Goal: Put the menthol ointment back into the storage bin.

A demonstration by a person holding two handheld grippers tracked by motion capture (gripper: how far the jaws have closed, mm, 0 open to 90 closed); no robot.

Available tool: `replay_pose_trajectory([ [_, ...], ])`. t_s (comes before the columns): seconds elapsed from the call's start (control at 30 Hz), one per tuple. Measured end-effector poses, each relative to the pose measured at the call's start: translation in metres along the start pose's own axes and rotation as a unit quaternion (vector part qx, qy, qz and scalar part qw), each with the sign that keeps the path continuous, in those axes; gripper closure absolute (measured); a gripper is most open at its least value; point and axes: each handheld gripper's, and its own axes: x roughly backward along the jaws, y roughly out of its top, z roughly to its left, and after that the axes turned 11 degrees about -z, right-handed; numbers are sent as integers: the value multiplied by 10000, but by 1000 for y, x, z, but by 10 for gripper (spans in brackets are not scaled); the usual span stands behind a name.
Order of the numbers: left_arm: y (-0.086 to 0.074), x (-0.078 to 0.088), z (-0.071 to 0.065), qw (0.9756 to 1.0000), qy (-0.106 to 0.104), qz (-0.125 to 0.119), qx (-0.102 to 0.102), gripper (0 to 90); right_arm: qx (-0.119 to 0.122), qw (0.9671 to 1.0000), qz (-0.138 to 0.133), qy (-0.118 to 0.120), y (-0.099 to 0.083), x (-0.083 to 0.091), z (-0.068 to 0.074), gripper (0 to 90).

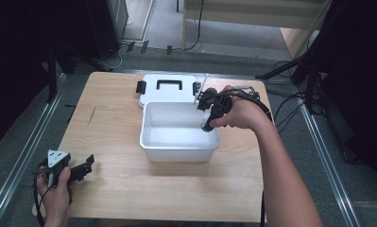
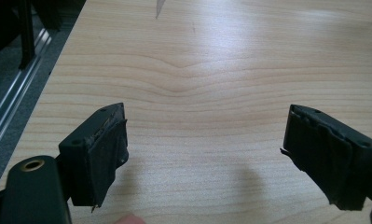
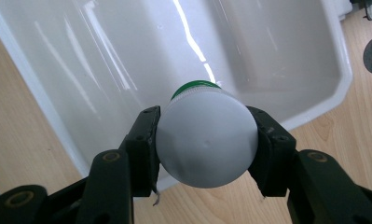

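Overhead, the right hand-held gripper [image 1: 206, 124] hangs over the right rim of a white rectangular plastic tub [image 1: 150, 142] that stands open in the middle of the pale wooden counter [image 1: 115, 189]. Its two black jaws are closed on a small white round-bottomed plastic bottle with a green cap [image 3: 206, 137], one jaw pressed to each side of the body. In the right gripper view the bottle's rounded base faces the camera and its green cap points away, down toward the tub's bare floor; the bottle sits just above the tub's near wall, partly over the interior. Beyond the right hand-held gripper, behind the tub, lies the tub's flat white lid with a black carry handle and black side clasps [image 1: 169, 86], touching or just beside the tub's far edge.

The left hand-held gripper [image 1: 80, 169] is well apart from the tub, low over the near left corner of the counter, held in the person's left hand [image 1: 56, 191]. In the left gripper view its jaws stand wide apart with bare wood grain between them.
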Motion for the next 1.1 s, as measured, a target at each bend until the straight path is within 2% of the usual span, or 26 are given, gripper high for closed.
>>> replay_pose_trajectory([
  [0.23, 0, 0, 0, 10000, -18, -4, -10, 143, 184, 9998, 80, 46, -3, -19, -1, 513],
  [0.47, 0, 0, 0, 10000, -24, 3, 0, 143, 448, 9988, 209, -20, -7, -40, 0, 512],
  [0.77, 0, 0, 0, 10000, -37, 26, -30, 143, 829, 9956, 430, -11, -7, -62, 5, 512],
  [0.87, 0, 0, 0, 10000, -48, 28, -25, 144, 825, 9955, 470, -50, -4, -68, 7, 512],
  [1.1, 0, 0, 0, 10000, -61, 36, -16, 143, 991, 9927, 684, -115, 1, -83, 9, 512],
])
